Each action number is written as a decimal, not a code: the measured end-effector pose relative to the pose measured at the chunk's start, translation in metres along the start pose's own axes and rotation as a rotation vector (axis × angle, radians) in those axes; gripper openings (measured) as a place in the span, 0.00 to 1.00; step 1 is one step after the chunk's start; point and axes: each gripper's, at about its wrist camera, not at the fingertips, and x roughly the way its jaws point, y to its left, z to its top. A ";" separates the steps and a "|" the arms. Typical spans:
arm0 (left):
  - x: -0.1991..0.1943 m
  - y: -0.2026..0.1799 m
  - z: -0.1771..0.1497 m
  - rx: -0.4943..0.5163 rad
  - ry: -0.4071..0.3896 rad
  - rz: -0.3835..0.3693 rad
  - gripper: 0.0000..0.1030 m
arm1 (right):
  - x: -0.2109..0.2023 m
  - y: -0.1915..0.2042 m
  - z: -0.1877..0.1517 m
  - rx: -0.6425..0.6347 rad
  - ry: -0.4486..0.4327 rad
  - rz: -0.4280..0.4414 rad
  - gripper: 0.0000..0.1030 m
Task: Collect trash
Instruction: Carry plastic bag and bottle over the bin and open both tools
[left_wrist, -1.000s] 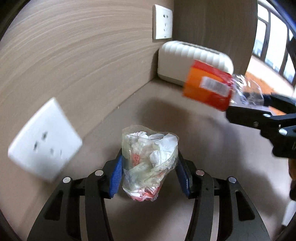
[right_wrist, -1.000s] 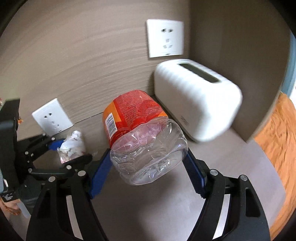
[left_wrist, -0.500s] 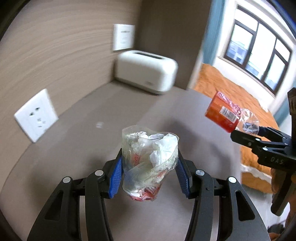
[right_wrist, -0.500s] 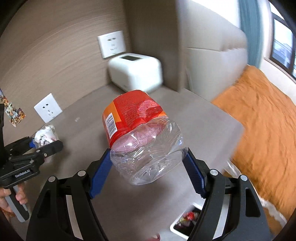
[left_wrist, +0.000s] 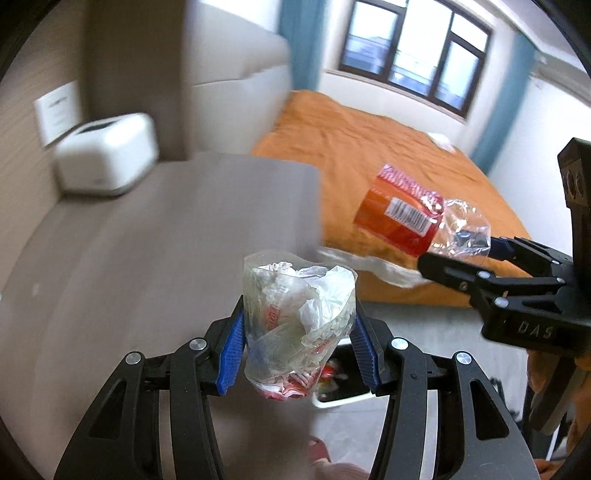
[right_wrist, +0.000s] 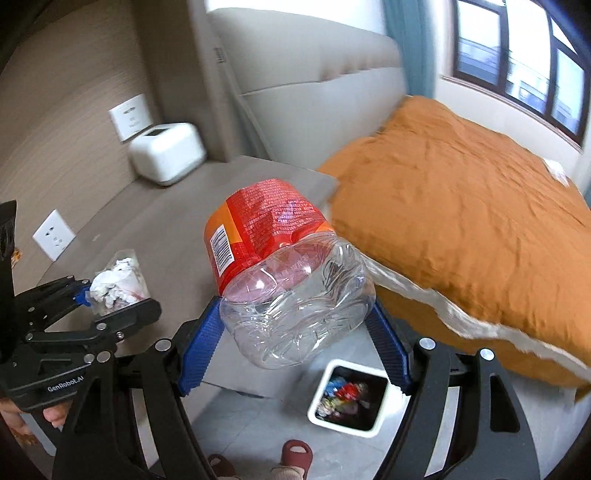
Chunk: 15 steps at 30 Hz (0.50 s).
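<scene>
My left gripper (left_wrist: 297, 347) is shut on a clear plastic cup (left_wrist: 297, 321) stuffed with crumpled tissue and wrappers, held above the brown desk's edge. The cup also shows in the right wrist view (right_wrist: 118, 280). My right gripper (right_wrist: 295, 347) is shut on the base of a crushed clear bottle with a red-orange label (right_wrist: 280, 266), held in the air right of the desk. The bottle also shows in the left wrist view (left_wrist: 417, 221). A white-rimmed trash bin (right_wrist: 347, 395) with coloured trash inside stands on the floor below the bottle.
A white toaster-like box (right_wrist: 166, 151) stands at the back of the brown desk (right_wrist: 166, 229) by wall sockets (right_wrist: 53, 234). A bed with an orange cover (right_wrist: 461, 221) lies to the right. The person's slippered feet (right_wrist: 295, 454) are on the grey floor.
Both grippers have swung right, away from the wall and desk toward the bed side. The trash bin on the floor has come fully into view below them. Both grips are unchanged.
</scene>
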 end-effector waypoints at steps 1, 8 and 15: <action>0.005 -0.010 0.002 0.019 0.008 -0.016 0.50 | -0.002 -0.006 -0.004 0.014 0.004 -0.009 0.74; 0.046 -0.068 0.002 0.118 0.072 -0.098 0.50 | -0.006 -0.052 -0.035 0.119 0.051 -0.082 0.74; 0.100 -0.105 -0.014 0.162 0.164 -0.141 0.50 | 0.008 -0.103 -0.069 0.272 0.121 -0.104 0.74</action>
